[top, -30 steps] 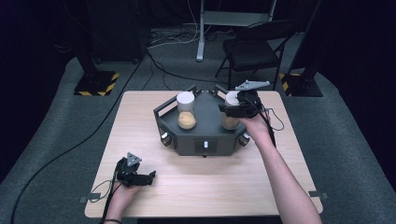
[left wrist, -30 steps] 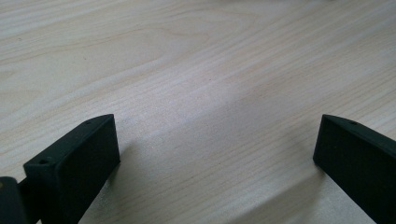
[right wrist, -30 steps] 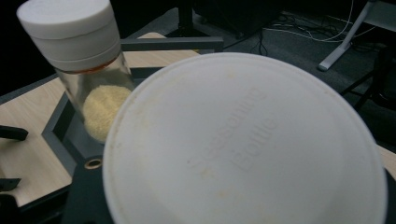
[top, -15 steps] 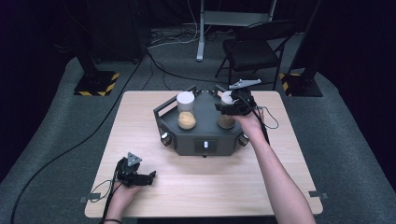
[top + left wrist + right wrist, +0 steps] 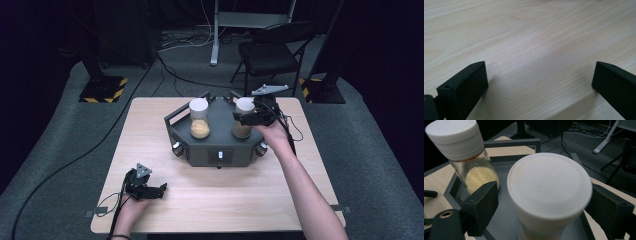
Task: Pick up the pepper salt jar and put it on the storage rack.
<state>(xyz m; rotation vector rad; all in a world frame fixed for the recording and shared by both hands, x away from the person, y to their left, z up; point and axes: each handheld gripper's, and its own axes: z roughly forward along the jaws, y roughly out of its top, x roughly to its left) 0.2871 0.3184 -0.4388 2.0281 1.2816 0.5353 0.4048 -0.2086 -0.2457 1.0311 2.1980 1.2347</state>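
Observation:
Two clear jars with white caps stand upright in a dark grey six-sided tray (image 5: 220, 150) at the middle of the table. The left jar (image 5: 199, 122) (image 5: 471, 160) holds yellow powder. At the right jar (image 5: 242, 131), my right gripper (image 5: 244, 118) (image 5: 546, 197) is open with a jaw on each side of the white cap (image 5: 549, 187). The right jaw sits against the cap, while a narrow gap shows at the left jaw. My left gripper (image 5: 159, 190) (image 5: 539, 77) rests open on the bare wood near the table's front left, with nothing between its jaws.
The light wooden table (image 5: 300, 190) is bare around the tray. The tray has raised rails and knobs (image 5: 176, 148) on its front sides. A folding chair (image 5: 272, 52) and a stand (image 5: 216, 30) are on the floor behind. Cables trail off the left.
My right gripper has shifted slightly at the right jar, and the jar's white cap shows more now. The left gripper has not moved.

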